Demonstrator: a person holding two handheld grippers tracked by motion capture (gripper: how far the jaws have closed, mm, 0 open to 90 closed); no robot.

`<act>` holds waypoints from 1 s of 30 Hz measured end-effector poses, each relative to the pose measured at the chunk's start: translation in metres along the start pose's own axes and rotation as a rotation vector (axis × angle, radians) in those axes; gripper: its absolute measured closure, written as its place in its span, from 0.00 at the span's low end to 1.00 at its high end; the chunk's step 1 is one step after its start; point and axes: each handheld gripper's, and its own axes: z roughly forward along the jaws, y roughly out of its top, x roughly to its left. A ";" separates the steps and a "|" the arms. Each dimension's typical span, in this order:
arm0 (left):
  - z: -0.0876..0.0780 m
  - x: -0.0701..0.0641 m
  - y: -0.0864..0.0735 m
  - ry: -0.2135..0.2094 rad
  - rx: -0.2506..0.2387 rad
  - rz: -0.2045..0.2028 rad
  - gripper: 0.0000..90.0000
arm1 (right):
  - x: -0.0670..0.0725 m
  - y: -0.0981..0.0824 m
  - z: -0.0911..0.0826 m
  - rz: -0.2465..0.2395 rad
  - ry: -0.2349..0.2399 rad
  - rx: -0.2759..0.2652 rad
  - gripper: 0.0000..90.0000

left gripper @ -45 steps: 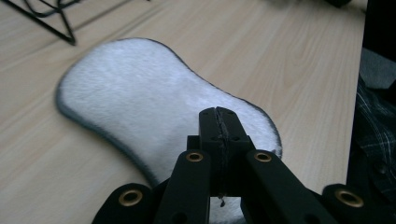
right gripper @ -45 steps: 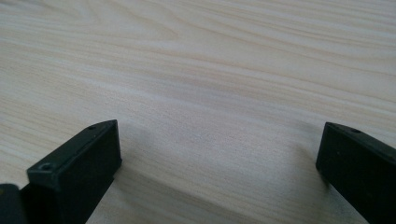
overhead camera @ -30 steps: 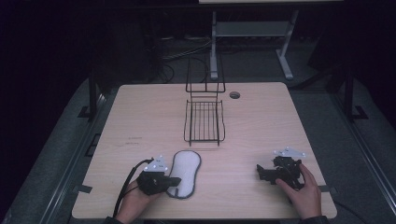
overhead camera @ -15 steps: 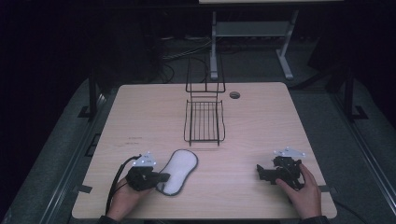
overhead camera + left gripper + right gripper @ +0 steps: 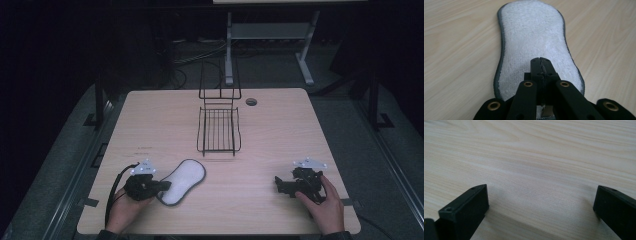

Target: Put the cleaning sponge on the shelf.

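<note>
Left gripper point(image 5: 162, 186) sits at the table's 7 o'clock corner in the high view, jaws pressed together, tips pointing toward 3 o'clock. In the left gripper view the closed tips point(image 5: 541, 65) lie over the near end of the white pad point(image 5: 534, 42); can't tell whether they pinch its edge or just rest on top of it

White pad point(image 5: 183, 181): flat on the table point(image 5: 280, 130), long, rounded, waisted in the middle, fuzzy white face with a dark grey rim. Long axis runs from about 7 to 1 o'clock in the high view. Near end is at the left gripper's tips, far end points toward the wire rack

Wire rack point(image 5: 218, 131): black, at table centre, 12 o'clock of the pad, well apart from it. Low tray part in front, taller upright frame behind

Right gripper point(image 5: 278, 185) at the table's 5 o'clock corner, held in the right hand point(image 5: 325, 202), tips pointing toward 9 o'clock. Right gripper view: jaws spread wide, just bare wood point(image 5: 536, 165) between them

Small dark round hole point(image 5: 251, 101) in the tabletop at about 1 o'clock of the rack, near the far edge
</note>
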 end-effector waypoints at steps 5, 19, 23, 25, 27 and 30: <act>-0.005 0.008 -0.002 0.013 -0.004 -0.019 1.00 | 0.000 0.000 0.000 0.000 0.000 0.000 0.00; -0.011 0.005 0.009 0.030 -0.042 -0.029 0.83 | 0.000 0.000 0.000 0.000 0.000 0.000 0.00; -0.009 0.003 0.016 0.037 -0.048 -0.019 0.59 | 0.000 0.000 0.000 0.000 0.000 0.000 0.00; -0.008 0.003 0.018 0.036 -0.050 -0.014 0.54 | 0.000 0.000 0.000 -0.001 0.000 -0.001 0.00; -0.005 0.002 0.020 0.043 -0.050 -0.004 0.45 | 0.000 0.000 0.000 0.000 0.000 0.000 0.00; 0.001 0.002 0.023 0.050 -0.041 0.013 0.29 | 0.000 0.000 0.000 0.000 0.000 0.000 0.00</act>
